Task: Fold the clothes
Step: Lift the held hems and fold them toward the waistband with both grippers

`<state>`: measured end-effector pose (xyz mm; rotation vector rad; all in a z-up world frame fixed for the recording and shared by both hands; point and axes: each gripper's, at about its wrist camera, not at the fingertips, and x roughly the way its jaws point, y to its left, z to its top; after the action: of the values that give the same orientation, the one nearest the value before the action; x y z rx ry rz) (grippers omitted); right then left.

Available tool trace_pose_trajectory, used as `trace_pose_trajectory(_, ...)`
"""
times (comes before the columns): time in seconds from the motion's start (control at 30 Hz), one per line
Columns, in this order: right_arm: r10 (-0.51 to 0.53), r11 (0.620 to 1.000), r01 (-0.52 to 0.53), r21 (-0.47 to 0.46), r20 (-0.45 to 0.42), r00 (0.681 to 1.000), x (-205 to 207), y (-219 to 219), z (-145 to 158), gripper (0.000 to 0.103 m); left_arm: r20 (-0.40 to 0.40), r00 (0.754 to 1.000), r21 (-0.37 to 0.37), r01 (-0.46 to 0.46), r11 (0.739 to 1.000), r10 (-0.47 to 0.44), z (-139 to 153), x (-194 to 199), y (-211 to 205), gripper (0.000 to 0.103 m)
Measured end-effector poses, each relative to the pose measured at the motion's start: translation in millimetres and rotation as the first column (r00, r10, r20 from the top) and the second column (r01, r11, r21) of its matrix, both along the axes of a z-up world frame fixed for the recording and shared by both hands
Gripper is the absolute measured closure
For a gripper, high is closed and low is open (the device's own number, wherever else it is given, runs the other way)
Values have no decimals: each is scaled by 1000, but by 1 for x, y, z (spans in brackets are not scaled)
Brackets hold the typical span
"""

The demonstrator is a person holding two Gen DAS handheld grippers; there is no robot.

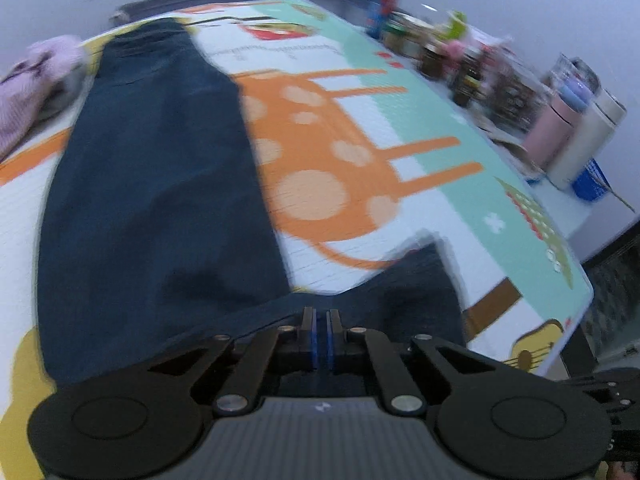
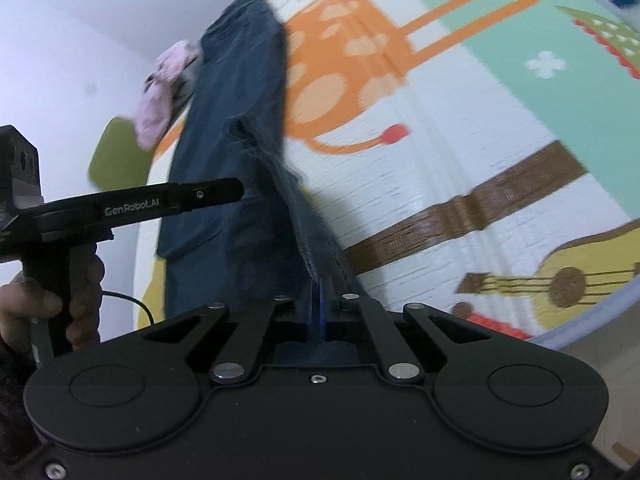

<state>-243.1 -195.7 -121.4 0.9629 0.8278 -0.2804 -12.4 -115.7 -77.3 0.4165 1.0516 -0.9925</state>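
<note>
Spread over a cartoon-print mat, dark jeans are gripped at the near edge by both grippers, left and right, fingers nearly closed on denim.

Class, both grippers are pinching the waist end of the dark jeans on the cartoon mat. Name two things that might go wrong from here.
1. The right gripper clamps only a thin edge of the jeans, so the denim may slip out.
2. The pink garment lies against the far leg; a fold toward that end might catch or cover it.
</note>
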Motion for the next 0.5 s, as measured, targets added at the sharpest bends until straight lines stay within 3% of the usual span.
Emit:
trace_pose_trajectory(0.17, 111, 994, -111, -14, 2, 994, 15, 23, 3, 101, -8, 995, -6, -95, 995, 95, 5, 7, 39, 97)
trace_pose_trajectory(0.37, 180, 984, -180, 4, 23, 983, 25, 39, 7, 101, -103, 983, -39, -155, 987, 150, 2, 0, 69, 91)
trace_pose_trajectory(0.5, 216, 976, -217, 11, 48, 975, 32, 49, 10, 101, -158, 973, -55, -179, 982, 168, 4, -6, 75, 70)
